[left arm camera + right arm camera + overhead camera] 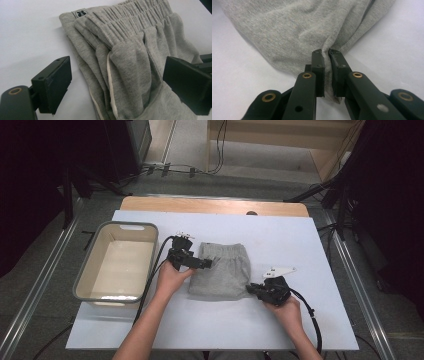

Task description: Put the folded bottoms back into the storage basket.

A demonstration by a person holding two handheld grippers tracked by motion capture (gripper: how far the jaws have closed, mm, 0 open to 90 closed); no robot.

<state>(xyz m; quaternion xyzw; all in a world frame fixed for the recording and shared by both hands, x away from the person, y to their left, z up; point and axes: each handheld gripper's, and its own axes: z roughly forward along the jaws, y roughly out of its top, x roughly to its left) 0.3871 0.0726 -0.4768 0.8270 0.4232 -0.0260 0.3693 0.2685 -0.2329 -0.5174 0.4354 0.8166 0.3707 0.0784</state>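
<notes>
Grey shorts (130, 62), unreadable black waistband label (81, 13)

Lighting: even, from overhead; white tabletop (280, 240) bright, surroundings and upper corners dark. Shadows: soft and short beside the grey shorts (221, 270) and under the hands. Glare: none marked; mild sheen inside the tub (90, 270). High view: soft, low in detail. Gripper views: cloth weave sharp; nearest jaw parts slightly blurred, edges stretched.
</notes>
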